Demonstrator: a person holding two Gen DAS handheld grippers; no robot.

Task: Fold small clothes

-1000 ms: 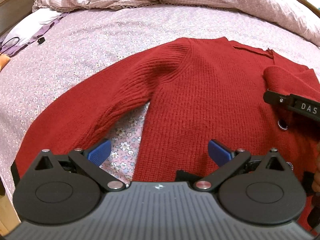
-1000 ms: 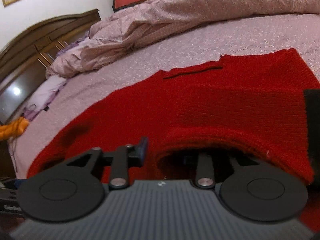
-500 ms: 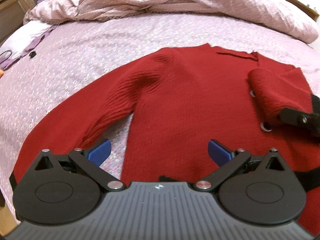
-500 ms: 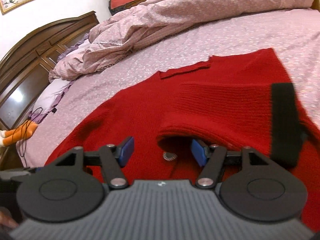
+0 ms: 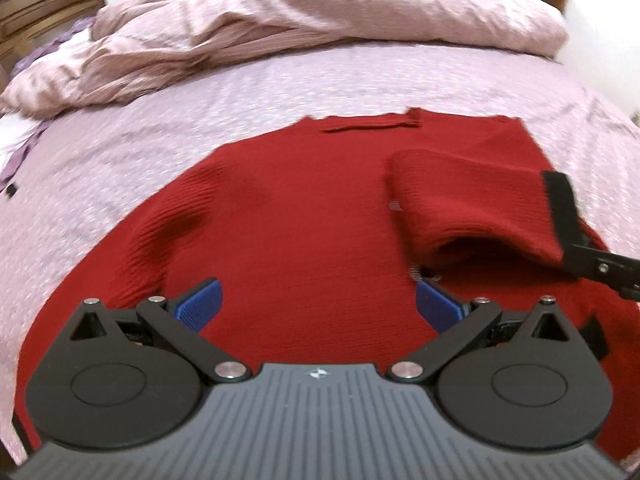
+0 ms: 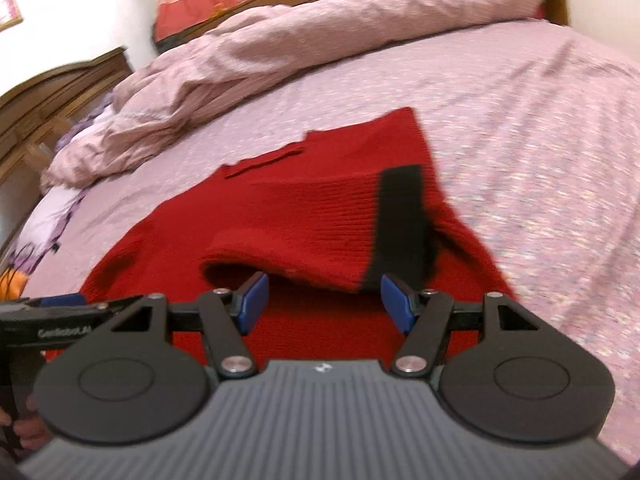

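A red knit cardigan (image 5: 296, 216) lies flat on the bed. Its right sleeve (image 5: 472, 200), with a black cuff (image 5: 560, 204), is folded across the body. The cardigan's left sleeve (image 5: 148, 248) still stretches out to the left. My left gripper (image 5: 318, 306) is open and empty, hovering over the lower body of the cardigan. My right gripper (image 6: 324, 304) is open and empty, just in front of the folded sleeve (image 6: 312, 232) and its black cuff (image 6: 396, 224). The right gripper also shows at the right edge of the left wrist view (image 5: 600, 268).
The bed has a pink floral sheet (image 5: 160, 140). A crumpled pink duvet (image 5: 280, 24) lies along the far side. A wooden headboard (image 6: 48, 96) stands at the left. An orange object (image 6: 12, 284) lies at the left edge.
My right gripper has let go of the folded sleeve, opened and drawn back from it. My left gripper has moved forward and to the right over the cardigan, still open.
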